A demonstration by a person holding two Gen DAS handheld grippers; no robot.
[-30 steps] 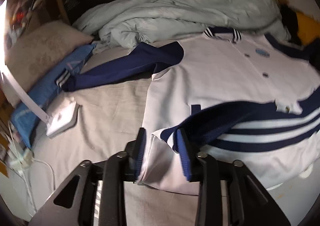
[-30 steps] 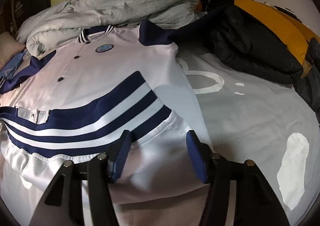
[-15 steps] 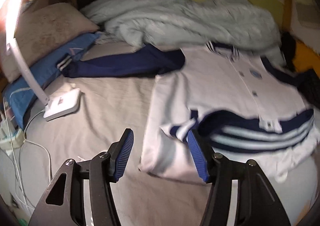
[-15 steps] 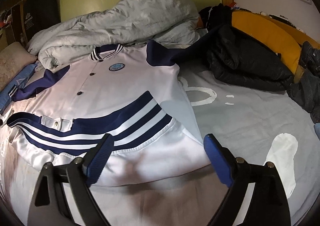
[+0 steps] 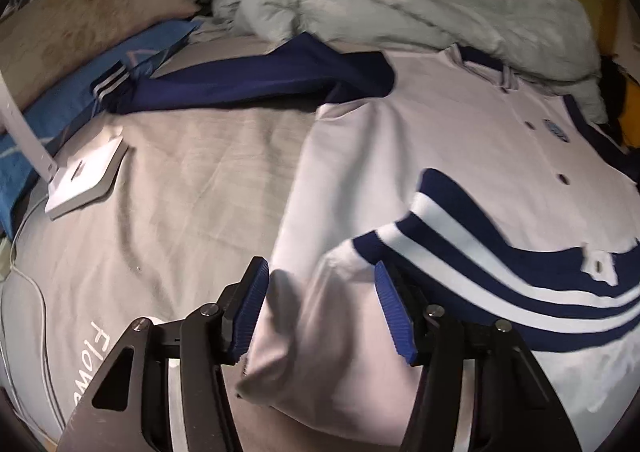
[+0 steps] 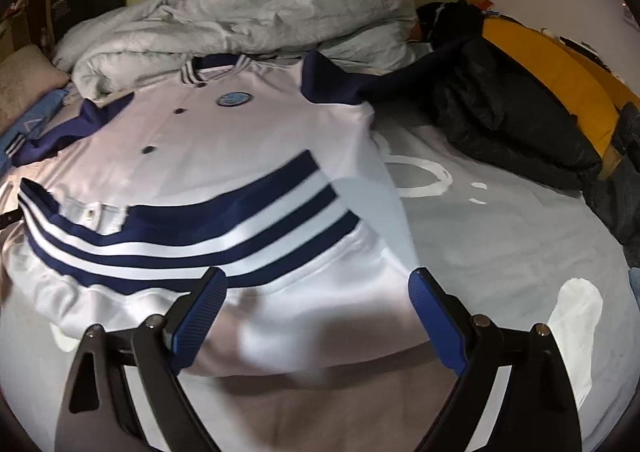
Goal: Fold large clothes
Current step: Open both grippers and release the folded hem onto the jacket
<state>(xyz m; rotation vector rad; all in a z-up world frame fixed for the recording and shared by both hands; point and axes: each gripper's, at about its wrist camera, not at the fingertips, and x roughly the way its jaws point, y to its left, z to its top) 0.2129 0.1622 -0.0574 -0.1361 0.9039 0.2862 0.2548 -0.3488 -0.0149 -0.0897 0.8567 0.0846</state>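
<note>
Grey bed sheet (image 5: pixel 168 188) under everything, soft cotton w/ light wrinkles and white printed shapes on the right side. Crumpled pale grey duvet (image 6: pixel 248 12) piled at the back, puffy and creased. The varsity-style jacket (image 6: pixel 224 140) lies flat in the middle of the bed, front up: white smooth body, navy sleeves, striped ribbed collar, dark snap buttons, round blue chest patch (image 6: pixel 234 99). Its bottom hem is folded up over the body, so the navy/white ribbed band (image 6: pixel 192 228) runs across the midsection. Left sleeve (image 5: pixel 248 80) stretches out toward the blue pillowcase. Black puffer coat (image 6: pixel 508 120) sits bunched beside the jacket's right shoulder, orange fabric behind it. White lamp base (image 5: pixel 86 182), flat and rectangular, on the sheet's left edge.

My left gripper (image 5: pixel 320 310) is spread apart, nothing pinched, blue ridged pads over the folded corner. My right gripper (image 6: pixel 318 322) is spread wide too, over the fold edge, grasping nothing.
</note>
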